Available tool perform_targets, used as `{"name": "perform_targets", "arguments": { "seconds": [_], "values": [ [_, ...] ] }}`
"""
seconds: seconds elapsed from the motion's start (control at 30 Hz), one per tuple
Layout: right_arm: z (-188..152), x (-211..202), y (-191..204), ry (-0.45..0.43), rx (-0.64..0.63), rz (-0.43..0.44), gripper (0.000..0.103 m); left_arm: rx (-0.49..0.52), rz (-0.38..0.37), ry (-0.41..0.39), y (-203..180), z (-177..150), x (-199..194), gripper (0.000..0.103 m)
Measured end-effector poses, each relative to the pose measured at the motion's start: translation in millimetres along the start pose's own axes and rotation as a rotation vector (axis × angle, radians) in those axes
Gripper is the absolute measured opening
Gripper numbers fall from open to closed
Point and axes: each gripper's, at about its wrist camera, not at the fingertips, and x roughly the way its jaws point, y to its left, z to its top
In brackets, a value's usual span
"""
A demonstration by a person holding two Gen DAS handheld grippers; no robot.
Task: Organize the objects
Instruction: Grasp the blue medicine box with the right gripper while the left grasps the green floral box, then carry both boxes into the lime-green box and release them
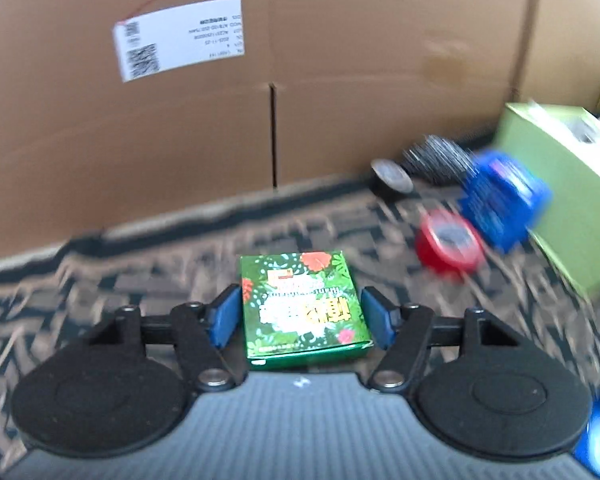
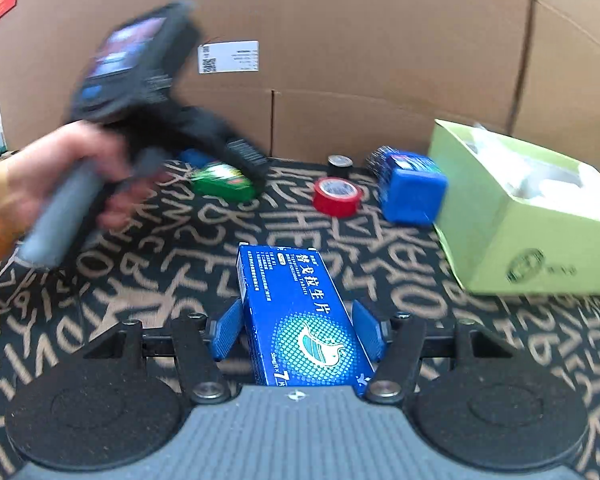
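My left gripper (image 1: pixel 300 316) is shut on a green flower-printed box (image 1: pixel 302 304) and holds it over the patterned cloth. The right wrist view shows that gripper (image 2: pixel 236 176) from outside, held by a hand, with the green box (image 2: pixel 224 180) in it. My right gripper (image 2: pixel 298 330) is shut on a blue medicine box (image 2: pixel 300 316) with white lettering. A light green open carton (image 2: pixel 532 216) stands at the right; it also shows in the left wrist view (image 1: pixel 568 184).
A red tape roll (image 2: pixel 336 196), a blue cube-like pack (image 2: pixel 412 188), a small black roll (image 2: pixel 340 164) and a dark striped thing (image 1: pixel 436 156) lie near the carton. A big cardboard wall (image 2: pixel 340 60) closes the back. A black cloth with tan letters (image 2: pixel 140 272) covers the surface.
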Motion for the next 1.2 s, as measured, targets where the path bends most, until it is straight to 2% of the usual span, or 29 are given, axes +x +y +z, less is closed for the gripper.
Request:
{"name": "perform_targets", "arguments": {
  "seconds": [0.1,0.23,0.27,0.33,0.47,0.6,0.77,0.83,0.87,0.9,1.07,1.2],
  "values": [
    [-9.7,-12.3,3.2,0.008,0.008,-0.015,0.065,0.017,0.017,-0.003,-5.2,-30.1,-35.3,0.066],
    [-17.5,-25.1,8.5,0.015,0.023,0.015,0.066,-0.056,-0.011,-0.006,2.6,-58.3,-72.0,0.069],
    [-18.5,-27.8,9.3,0.016,0.026,0.038,0.066,-0.084,-0.009,-0.012,4.2,-62.8,-76.4,0.072],
    [-20.2,-34.0,9.9,0.007,0.034,0.08,0.074,-0.131,0.004,-0.024,9.7,-67.3,-80.9,0.085],
    [-19.5,-33.3,10.4,0.013,0.028,0.066,0.074,-0.13,0.019,-0.013,15.0,-68.2,-81.0,0.085],
    [-22.7,-30.5,10.4,0.023,0.03,0.068,0.074,-0.085,0.032,-0.011,8.5,-69.1,-77.5,0.08],
    [-25.1,-23.7,6.5,0.041,0.039,0.08,0.074,-0.064,0.057,-0.011,3.3,-71.2,-75.1,0.082],
    [-25.1,-22.7,5.4,0.039,0.045,0.091,0.068,-0.061,0.056,-0.013,3.2,-70.6,-74.2,0.079],
    [-25.3,-22.6,4.9,0.037,0.049,0.094,0.067,-0.058,0.05,-0.016,3.3,-70.3,-74.6,0.074],
    [-25.4,-22.6,4.4,0.033,0.05,0.095,0.066,-0.051,0.046,-0.02,2.9,-69.8,-74.9,0.065],
    [-26.4,-28.7,1.5,0.008,0.072,0.1,0.063,-0.054,0.018,-0.014,1.8,-66.1,-78.4,0.064],
    [-19.9,-42.4,-11.8,-0.042,0.105,0.092,0.062,-0.036,-0.04,-0.06,-10.7,-53.7,-93.7,0.064]
  ]
}}
